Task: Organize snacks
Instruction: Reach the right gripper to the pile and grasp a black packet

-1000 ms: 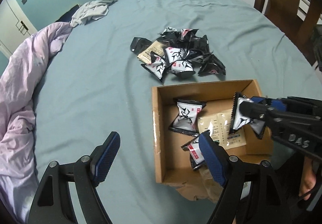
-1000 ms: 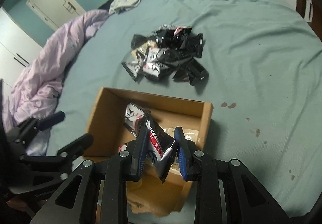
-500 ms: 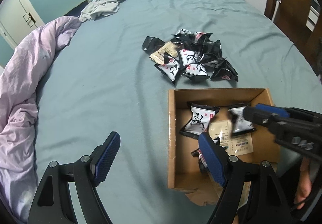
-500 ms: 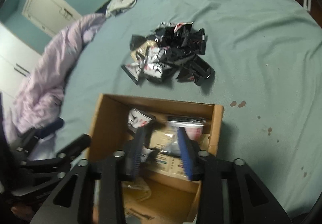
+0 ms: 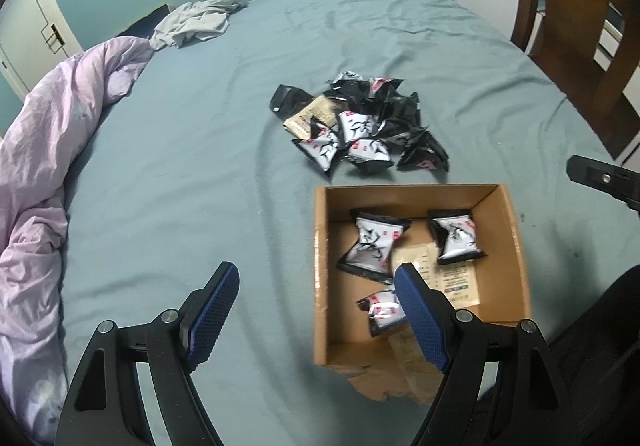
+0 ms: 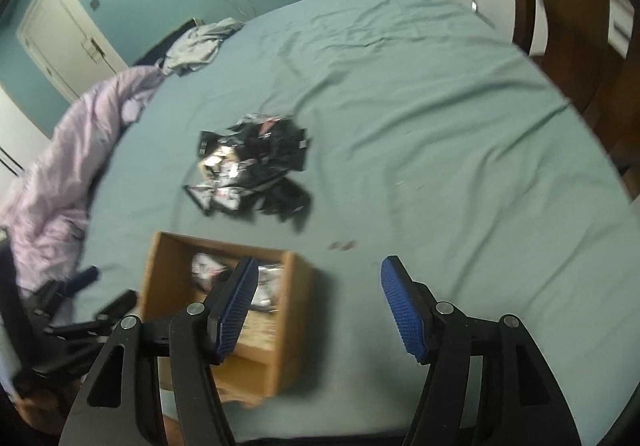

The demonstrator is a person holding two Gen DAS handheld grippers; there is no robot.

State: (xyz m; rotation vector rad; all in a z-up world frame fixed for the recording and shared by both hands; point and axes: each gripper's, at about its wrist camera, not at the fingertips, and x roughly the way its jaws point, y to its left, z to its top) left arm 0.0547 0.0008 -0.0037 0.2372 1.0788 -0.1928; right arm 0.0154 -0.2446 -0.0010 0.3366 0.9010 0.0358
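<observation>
Nearest, the left tongs point(image 5: 314, 312) hang wide apart with nothing between the pads, their right pad over the box's point(image 5: 320, 286) near left corner and their left pad over bare sheet point(image 5: 168, 181). Beside them the right tongs point(image 6: 316, 304) have just been opening and now stand clear of any packet, their left pad above the box's right side, their right pad over the sheet. Inside the box lie three black-and-white packets point(image 5: 374, 244) and a tan sachet point(image 5: 448, 280): one packet near the far left, one near the far right wall, one at the near side partly behind the left tongs' pad. A torn flap sticks out from the box's near edge. Just beyond the box, close to its far wall, sits the pile point(image 5: 362, 129) of loose packets on the bed. Farther left a lilac quilt point(image 5: 44, 165) is bunched up, and at the far edge lies a grey garment point(image 5: 198, 19).
</observation>
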